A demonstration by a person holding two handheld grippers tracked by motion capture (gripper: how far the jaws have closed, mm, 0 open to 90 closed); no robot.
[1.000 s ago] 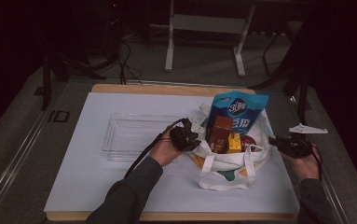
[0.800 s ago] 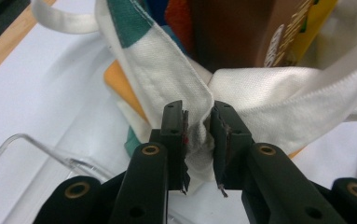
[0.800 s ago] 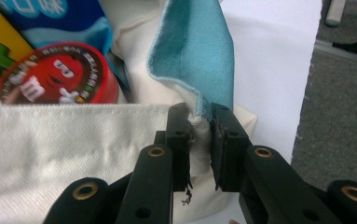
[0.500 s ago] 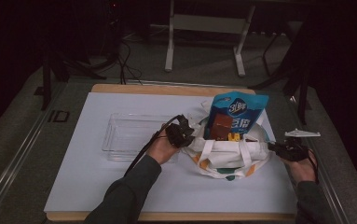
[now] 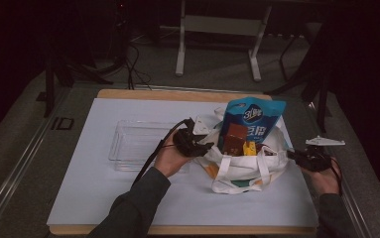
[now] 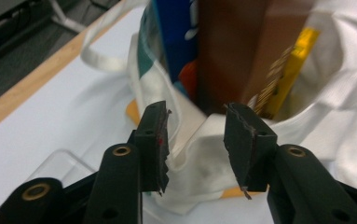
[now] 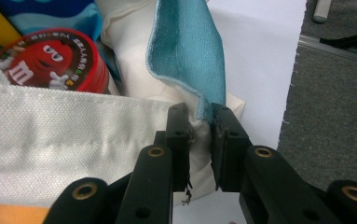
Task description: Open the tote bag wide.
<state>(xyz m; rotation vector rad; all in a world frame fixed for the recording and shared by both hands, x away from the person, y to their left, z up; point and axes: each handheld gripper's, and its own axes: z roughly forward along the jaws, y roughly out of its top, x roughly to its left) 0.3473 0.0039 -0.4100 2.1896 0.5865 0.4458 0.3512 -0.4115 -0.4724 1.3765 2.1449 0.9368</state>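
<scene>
Clear tray (image 5: 138,144) sits at 9 o'clock of the tote bag (image 5: 242,168), on the white-covered counter (image 5: 103,198), w/ nothing in it as far as the high view shows.

Left claw (image 5: 197,145) is at the bag's 9 o'clock rim. Its jaws have just been opening: in the left gripper view the left claw (image 6: 197,140) stands partway apart, a fold of bag cloth lying between the jaws but not pinched, touching the left pad at most. So that side looks let go, or abt to be re-gripped.

Bag is upright-ish near the counter's 3 o'clock side, mouth open, packed: blue snack pouch (image 5: 254,121) standing tall at the 12 o'clock side, brown box (image 5: 236,138) in front of it, yellow box (image 5: 250,148) just beside the brown one. Right gripper view adds a red candy tub (image 7: 55,63) inside, near the rim.

Right claw (image 5: 292,154) is at the bag's 3 o'clock edge; right claw (image 7: 199,140) is narrow, clamped on the rim cloth where the teal lining shows.

Judging progress: if the job is unloading bag to tray, it's barely begun. All items in the bag, tray empty. Done so far: mouth held open on the right. Left to do: pick each item out, set it in the tray.
</scene>
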